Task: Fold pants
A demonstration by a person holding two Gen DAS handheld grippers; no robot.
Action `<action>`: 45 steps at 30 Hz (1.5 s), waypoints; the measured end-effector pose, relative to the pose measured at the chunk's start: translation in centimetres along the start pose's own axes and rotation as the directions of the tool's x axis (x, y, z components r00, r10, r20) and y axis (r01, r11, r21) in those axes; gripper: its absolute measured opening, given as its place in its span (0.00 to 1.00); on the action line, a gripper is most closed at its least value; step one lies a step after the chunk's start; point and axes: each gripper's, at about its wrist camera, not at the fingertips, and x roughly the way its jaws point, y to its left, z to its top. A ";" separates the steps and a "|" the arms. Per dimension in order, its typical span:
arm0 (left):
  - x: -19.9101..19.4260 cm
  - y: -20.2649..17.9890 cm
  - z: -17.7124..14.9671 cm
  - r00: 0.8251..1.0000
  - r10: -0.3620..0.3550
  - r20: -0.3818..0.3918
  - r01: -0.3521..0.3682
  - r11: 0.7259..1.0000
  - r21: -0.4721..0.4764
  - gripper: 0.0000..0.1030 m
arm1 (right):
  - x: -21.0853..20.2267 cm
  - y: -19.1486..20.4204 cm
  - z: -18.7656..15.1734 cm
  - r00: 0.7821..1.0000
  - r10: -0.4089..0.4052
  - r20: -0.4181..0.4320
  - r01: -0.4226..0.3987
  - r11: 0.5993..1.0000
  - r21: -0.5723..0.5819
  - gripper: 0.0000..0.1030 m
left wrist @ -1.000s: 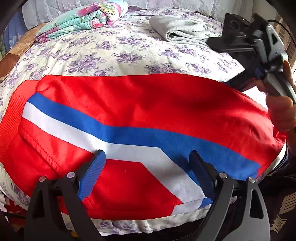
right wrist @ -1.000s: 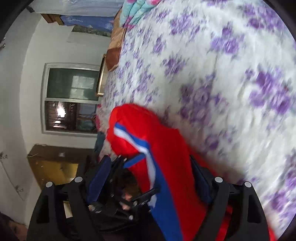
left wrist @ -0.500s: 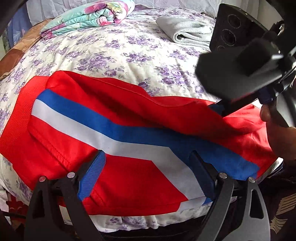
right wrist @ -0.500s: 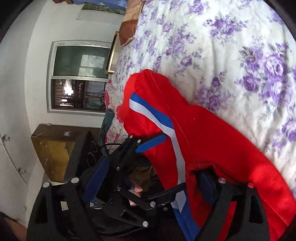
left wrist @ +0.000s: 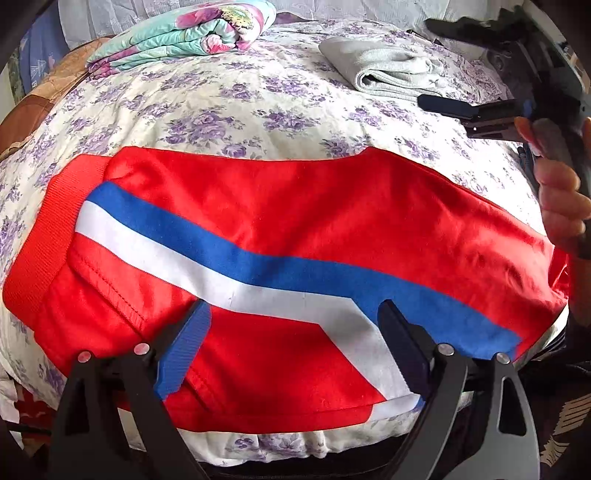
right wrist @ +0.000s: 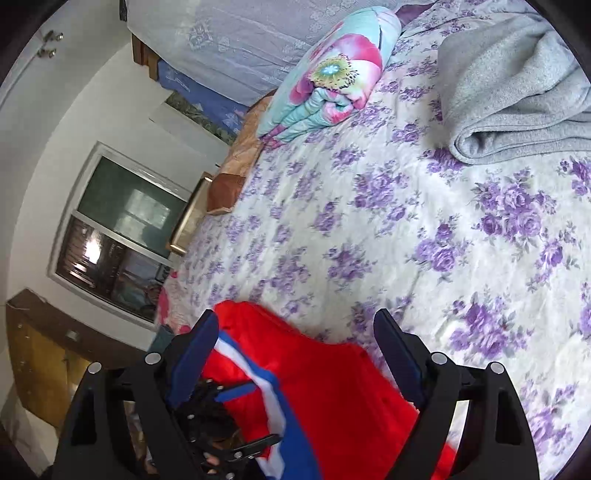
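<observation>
Pants (left wrist: 280, 236) are lying flat across the near edge of the bed (left wrist: 258, 107), red with a blue and white stripe, waistband at the left and the folded end toward the right, already looking folded lengthwise at least once. Left tongs (left wrist: 291, 343) hang wide apart just above the near hem, gripping nothing. Right tongs (right wrist: 295, 354) are spread open too, empty, hovering over the far right end of the fabric; from the left camera you can see the hand (left wrist: 557, 199) holding them up off the bed.

My guess is the next bit is another fold, right end over toward the waistband. To do that well I'd pinch both layers at the right end, one set of tongs on the near corner and one on the far corner, so the layers don't slide apart. Lift low, carry across evenly, and line the edge up with the waistband before letting go. The fabric looks slippery-ish, so a shallow bite could drop the lower layer.

Folded grey blanket (left wrist: 391, 70) and floral quilt (left wrist: 184, 33) sit well clear at the far side
</observation>
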 end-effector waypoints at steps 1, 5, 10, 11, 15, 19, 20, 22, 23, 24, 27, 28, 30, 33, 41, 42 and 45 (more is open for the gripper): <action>-0.6 0.2 0.1 1.000 0.012 0.014 -0.012 1.000 -0.001 0.86 | 0.9 1.4 -0.7 0.998 0.052 -0.034 -0.053 0.999 -0.006 0.85; -2.5 2.4 0.7 0.992 0.095 0.082 -0.091 0.994 -0.053 0.92 | 4.6 1.9 -4.1 0.993 -0.095 -0.073 0.093 0.995 -0.027 0.84; -0.7 5.5 -0.3 0.989 0.142 0.049 -0.135 0.984 -0.116 0.91 | 4.4 -4.6 -5.1 0.976 -0.219 0.015 0.216 0.971 0.100 0.57; -1.0 5.0 -0.3 0.986 0.159 0.054 -0.153 0.983 -0.098 0.91 | 3.0 -3.8 -5.7 0.973 -0.227 0.051 0.222 0.971 0.090 0.60; -2.5 4.6 -0.1 0.993 0.063 0.095 -0.054 0.993 -0.102 0.92 | -4.7 1.8 -11.3 0.914 -0.293 0.280 0.327 0.942 -0.083 0.79; -3.1 1.6 0.8 0.987 -0.031 0.155 0.039 0.998 -0.054 0.92 | -14.2 2.7 -20.9 0.693 -0.484 0.535 0.555 0.831 0.033 0.86; -3.0 1.0 1.0 0.985 -0.073 0.159 0.081 0.996 -0.048 0.92 | -16.5 1.9 -23.4 0.628 -0.528 0.572 0.579 0.808 0.109 0.86; -2.5 -0.6 1.4 0.979 -0.130 0.160 0.138 0.990 -0.039 0.92 | -20.5 0.0 -28.4 0.518 -0.596 0.613 0.571 0.775 0.271 0.86; -2.2 -1.1 1.4 0.977 -0.144 0.158 0.152 0.988 -0.040 0.92 | -22.2 -1.1 -30.5 0.475 -0.624 0.621 0.545 0.762 0.350 0.86; -1.9 -1.5 1.3 0.976 -0.154 0.155 0.162 0.986 -0.045 0.92 | -23.5 -2.1 -32.1 0.448 -0.643 0.622 0.512 0.754 0.411 0.86; -1.1 -2.3 1.2 0.973 -0.195 0.124 0.205 0.976 -0.072 0.92 | -25.5 -6.3 -34.1 0.472 -0.643 0.602 0.374 0.765 0.524 0.86; -0.9 -2.4 1.0 0.974 -0.196 0.115 0.206 0.975 -0.079 0.92 | -25.3 -7.5 -34.1 0.500 -0.622 0.603 0.316 0.779 0.541 0.86; -1.2 -2.1 0.6 0.978 -0.176 0.115 0.187 0.978 -0.091 0.92 | -25.1 -10.1 -33.7 0.527 -0.620 0.582 0.248 0.767 0.592 0.86; -2.3 -0.8 -0.1 0.977 -0.163 0.137 0.180 0.976 -0.124 0.92 | -24.3 -10.0 -32.0 0.473 -0.610 0.636 0.306 0.791 0.530 0.78; -3.9 3.0 -1.9 0.979 -0.125 0.158 0.157 0.966 -0.205 0.92 | -21.7 -4.1 -27.8 0.455 -0.626 0.633 0.537 0.760 0.366 0.21; -4.4 3.4 -2.1 0.978 -0.118 0.171 0.154 0.965 -0.213 0.92 | -20.8 -1.8 -26.7 0.454 -0.611 0.648 0.586 0.753 0.299 0.21; -5.7 4.8 -2.6 0.972 -0.105 0.212 0.155 0.959 -0.237 0.92 | -15.5 4.5 -22.8 0.502 -0.563 0.657 0.709 0.703 0.061 0.21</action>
